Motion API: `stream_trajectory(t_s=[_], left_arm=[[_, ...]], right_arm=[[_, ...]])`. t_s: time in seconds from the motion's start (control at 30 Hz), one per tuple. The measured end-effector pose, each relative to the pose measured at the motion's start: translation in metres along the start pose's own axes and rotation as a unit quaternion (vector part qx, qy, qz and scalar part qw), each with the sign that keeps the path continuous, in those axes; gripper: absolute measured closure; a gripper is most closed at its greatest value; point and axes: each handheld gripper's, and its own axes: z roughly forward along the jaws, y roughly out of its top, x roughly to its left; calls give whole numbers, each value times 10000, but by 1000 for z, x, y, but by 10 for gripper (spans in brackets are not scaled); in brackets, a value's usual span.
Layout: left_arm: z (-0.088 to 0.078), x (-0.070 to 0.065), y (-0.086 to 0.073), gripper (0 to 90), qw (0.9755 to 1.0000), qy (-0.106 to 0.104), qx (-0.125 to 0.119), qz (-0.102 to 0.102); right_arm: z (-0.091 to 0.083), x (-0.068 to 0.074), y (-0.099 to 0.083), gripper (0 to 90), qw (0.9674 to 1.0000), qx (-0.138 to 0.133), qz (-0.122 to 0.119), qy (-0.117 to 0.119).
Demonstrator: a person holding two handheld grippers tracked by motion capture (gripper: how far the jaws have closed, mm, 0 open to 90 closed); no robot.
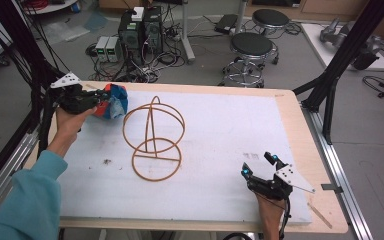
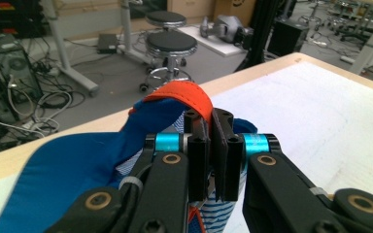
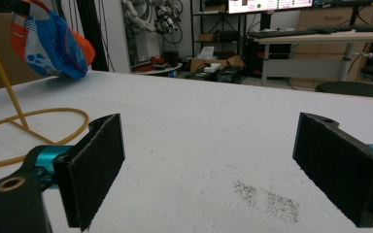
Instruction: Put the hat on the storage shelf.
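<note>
A blue and orange fabric cap (image 1: 113, 100) hangs lifted above the table's far left corner, held by my left gripper (image 1: 94, 97). In the left gripper view the jaws are clamped on the cap's orange strap (image 2: 187, 94), with blue cloth (image 2: 73, 174) draped below my left gripper (image 2: 212, 155). An orange wire stand (image 1: 154, 137) with rings stands on the white mat, just right of the cap. My right gripper (image 1: 260, 165) rests low at the front right, jaws wide apart and empty. From the right gripper view the cap (image 3: 48, 41) hangs at upper left beside the stand (image 3: 9, 104).
The white mat (image 1: 230, 130) covers most of the wooden table. Dark specks (image 3: 267, 196) lie on it ahead of my right gripper. Stools (image 1: 251, 50), computers and cables stand on the floor beyond the far edge. Black frame posts (image 1: 340, 65) flank the table.
</note>
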Motion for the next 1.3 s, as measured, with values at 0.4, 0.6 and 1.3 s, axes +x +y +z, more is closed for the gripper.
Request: stream_trajectory(t_s=[0.4,0.6,1.3], left_arm=[[-37,-10,17,859,9987,25,-503,27],[-53,-21,23,862,9969,-140,-759,137],[-95,-59,51,887,9919,-224,-1033,700]], right_arm=[[0,0,0,105,10000,0,0,1],[0,0,0,105,10000,3,26,-7],[0,0,0,104,10000,1,-8,-5]])
